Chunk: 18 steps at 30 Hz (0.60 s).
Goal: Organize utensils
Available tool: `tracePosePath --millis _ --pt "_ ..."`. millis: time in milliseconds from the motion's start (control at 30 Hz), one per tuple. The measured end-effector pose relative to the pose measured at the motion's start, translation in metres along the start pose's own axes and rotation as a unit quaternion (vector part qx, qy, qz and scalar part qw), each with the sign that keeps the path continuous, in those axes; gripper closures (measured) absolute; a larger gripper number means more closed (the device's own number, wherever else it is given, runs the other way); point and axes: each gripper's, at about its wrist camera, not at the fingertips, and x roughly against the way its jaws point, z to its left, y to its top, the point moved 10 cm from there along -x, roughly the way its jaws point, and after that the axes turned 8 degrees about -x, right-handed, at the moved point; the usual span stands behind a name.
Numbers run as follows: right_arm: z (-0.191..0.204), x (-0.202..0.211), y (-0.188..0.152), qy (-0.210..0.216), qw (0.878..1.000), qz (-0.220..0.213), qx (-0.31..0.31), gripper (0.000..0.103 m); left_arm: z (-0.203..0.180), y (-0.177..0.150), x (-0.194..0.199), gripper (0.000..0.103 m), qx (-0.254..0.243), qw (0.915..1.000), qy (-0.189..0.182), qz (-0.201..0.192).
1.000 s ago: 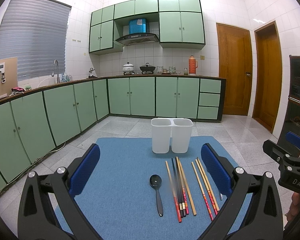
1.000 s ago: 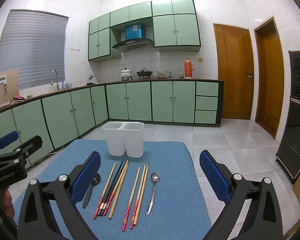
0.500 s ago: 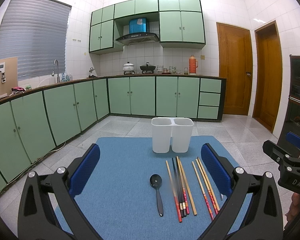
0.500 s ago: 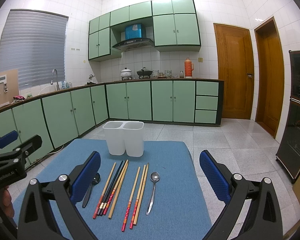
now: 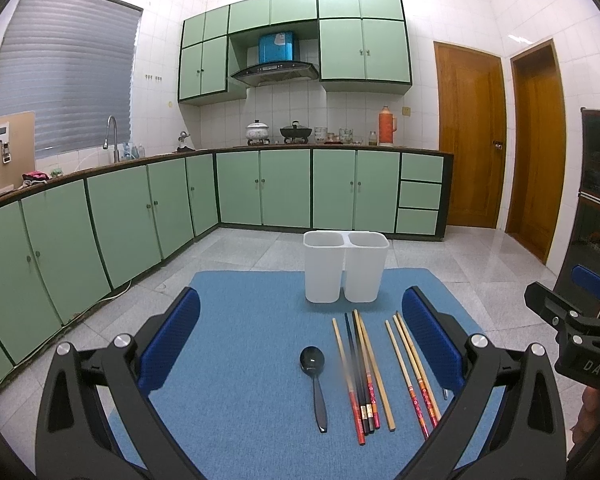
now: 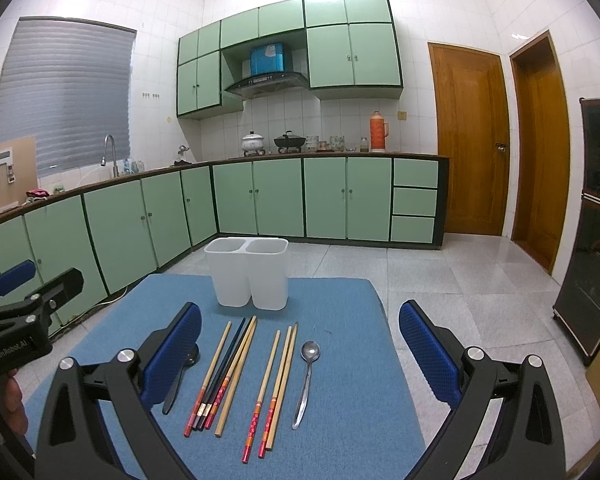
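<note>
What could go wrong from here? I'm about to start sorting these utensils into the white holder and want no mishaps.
The chopsticks lie packed side by side, so a pinch may catch two or knock neighbours askew. The white holder looks light and empty; a long stick dropped in off-centre might tip it. The silver spoon lies flat on the blue mat, so the right gripper may slide off its thin handle.

The mat (image 6: 340, 420) on the tabletop looks like rough blue cloth. The two white bins (image 6: 247, 276) look like smooth, matt plastic. The silver spoon (image 6: 307, 380) is shiny metal, and the black spoon (image 5: 315, 384) is glossy. The chopsticks (image 6: 278, 384) look like wood. The floor (image 6: 440, 272) is shiny tile.
</note>
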Motion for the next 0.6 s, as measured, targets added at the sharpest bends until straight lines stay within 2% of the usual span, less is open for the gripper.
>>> tracePosePath --millis 200,300,433,600 --pt "-0.003 -0.004 -0.002 -0.004 1.000 0.006 -0.002 0.006 0.000 -0.001 -0.007 0.005 -0.003 0.9999 0.001 0.010" --pt "-0.011 -0.015 -0.009 -0.014 1.000 0.025 -0.009 0.006 0.003 -0.010 -0.020 0.005 -0.012 0.9991 0.004 0.041" --pt "-0.028 -0.041 -0.027 -0.025 0.997 0.074 -0.023 0.006 0.016 -0.035 -0.049 0.005 -0.004 0.9940 0.004 0.109" --pt "-0.048 -0.082 -0.052 -0.029 0.989 0.139 -0.042 0.017 0.025 -0.063 -0.088 0.005 0.000 0.9853 -0.003 0.171"
